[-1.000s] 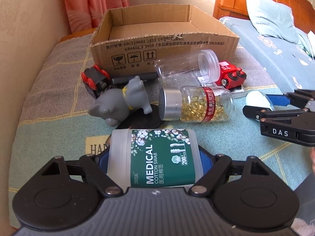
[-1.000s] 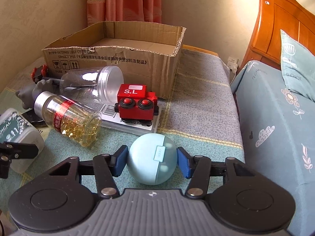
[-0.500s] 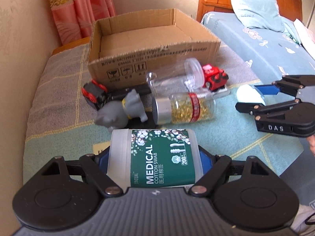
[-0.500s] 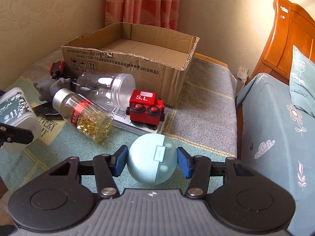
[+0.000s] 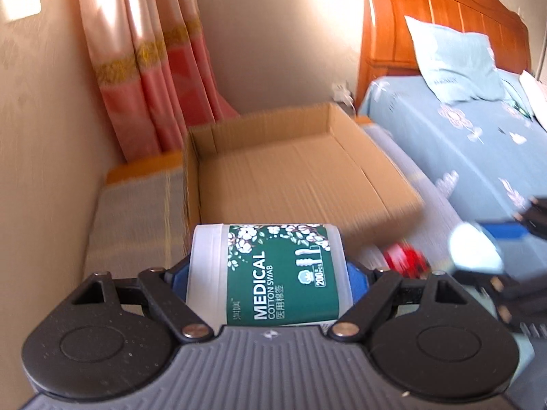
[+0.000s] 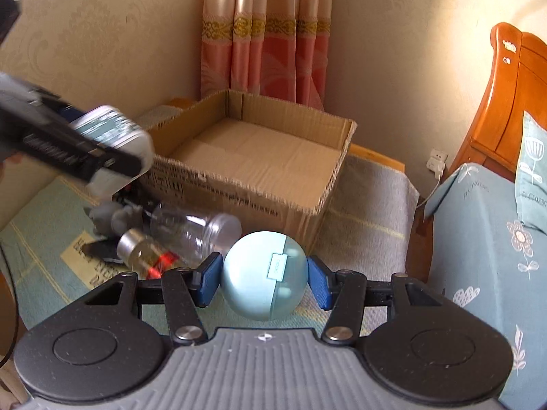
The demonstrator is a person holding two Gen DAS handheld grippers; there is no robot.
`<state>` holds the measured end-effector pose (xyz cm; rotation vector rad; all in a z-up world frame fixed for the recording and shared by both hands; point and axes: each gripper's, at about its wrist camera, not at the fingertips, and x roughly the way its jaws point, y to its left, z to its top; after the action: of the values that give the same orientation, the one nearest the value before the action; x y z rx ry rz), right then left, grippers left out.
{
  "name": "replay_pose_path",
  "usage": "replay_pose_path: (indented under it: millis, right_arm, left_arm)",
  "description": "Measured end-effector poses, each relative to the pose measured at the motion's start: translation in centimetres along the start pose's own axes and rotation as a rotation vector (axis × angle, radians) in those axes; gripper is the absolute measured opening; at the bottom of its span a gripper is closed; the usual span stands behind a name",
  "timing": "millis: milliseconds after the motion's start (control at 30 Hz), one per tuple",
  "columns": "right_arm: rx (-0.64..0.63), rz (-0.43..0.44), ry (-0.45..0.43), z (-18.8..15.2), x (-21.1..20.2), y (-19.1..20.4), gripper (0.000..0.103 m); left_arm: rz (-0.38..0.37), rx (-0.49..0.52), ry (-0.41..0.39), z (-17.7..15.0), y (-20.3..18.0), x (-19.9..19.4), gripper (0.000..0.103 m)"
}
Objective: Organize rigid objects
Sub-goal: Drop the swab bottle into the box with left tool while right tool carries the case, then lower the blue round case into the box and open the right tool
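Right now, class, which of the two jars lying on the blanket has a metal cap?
The amber-filled jar with the red label: its cap is silver metal. The empty clear jar beside it, nearer the cardboard box, has a translucent plastic lid.

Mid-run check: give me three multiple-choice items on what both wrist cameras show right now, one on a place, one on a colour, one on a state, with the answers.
1. Where is the cotton swab container?
A. lying inside the cardboard box
B. clamped in the left gripper, at the near edge of the cardboard box
C. on the bed

2. What colour is the round case held by the right gripper?
A. light blue
B. red
C. black

3. What is the state of the cardboard box?
A. taped shut
B. open on top, nothing visible inside
C. open and filled with toys

Answers:
1 B: the left gripper has its blue pads pressed on both sides of the container, with the box floor beyond it.
2 A: its shell is pale blue in the right wrist view.
3 B: both views show bare cardboard floor.
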<state>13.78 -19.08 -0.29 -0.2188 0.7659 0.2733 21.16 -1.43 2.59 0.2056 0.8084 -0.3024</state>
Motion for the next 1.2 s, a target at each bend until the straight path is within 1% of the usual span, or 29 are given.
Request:
replay_pose_path:
  millis: [133,300,367,467,567,600,667,733,833,900,1033,1067,1133,1200]
  right_arm:
    - [-0.008,-0.002,-0.016,1.8,0.4,-0.4,0.059]
    - [-0.001,-0.007,-0.022,3.3,1.4,-0.9,0.059]
    - [0.000,-0.008,-0.021,3.8,1.6,-1.1,0.059]
    - [-0.001,-0.017,-0.017,4.3,2.2,-1.2,0.059]
    - [0.002,-0.020,-0.017,4.7,2.5,-1.3,0.059]
    - [0.002,-0.021,-0.016,4.8,2.7,-1.3,0.059]
    - [0.006,-0.021,-0.013,4.9,2.9,-1.3,0.059]
    - [0.008,-0.020,-0.008,5.1,3.2,-1.3,0.059]
    - [0.010,-0.020,-0.004,5.3,3.4,-1.2,0.059]
    - [0.009,-0.017,0.000,5.5,3.6,-1.2,0.059]
    - [0.009,-0.015,0.005,6.2,4.2,-1.2,0.059]
    - [0.007,-0.014,0.003,6.5,4.4,-1.3,0.059]
    - [0.006,-0.010,0.005,7.1,5.0,-1.5,0.059]
    - [0.016,-0.011,0.009,7.9,5.8,-1.8,0.059]
  left_arm:
    - [0.015,-0.012,0.005,3.9,1.2,3.5,0.083]
    - [0.032,-0.024,0.060,7.2,2.2,8.8,0.083]
    - [0.047,-0.039,0.072,8.1,2.6,10.6,0.083]
    - [0.072,-0.058,0.065,9.2,3.0,12.5,0.084]
    - [0.080,-0.094,0.055,9.8,3.5,13.9,0.091]
    - [0.092,-0.101,0.052,9.9,3.7,14.1,0.091]
    - [0.094,-0.102,0.058,9.8,3.9,14.2,0.091]
    - [0.076,-0.101,0.052,9.4,4.1,13.6,0.091]
    - [0.062,-0.092,0.030,8.7,4.1,12.2,0.094]
    - [0.049,-0.087,0.008,8.1,4.1,10.8,0.097]
    - [0.013,-0.089,-0.016,6.4,4.3,7.3,0.097]
    - [0.006,-0.090,-0.031,5.8,4.4,6.3,0.099]
    - [0.019,-0.100,-0.066,4.5,4.5,4.4,0.101]
    - [0.062,-0.097,-0.103,2.8,4.4,2.7,0.101]
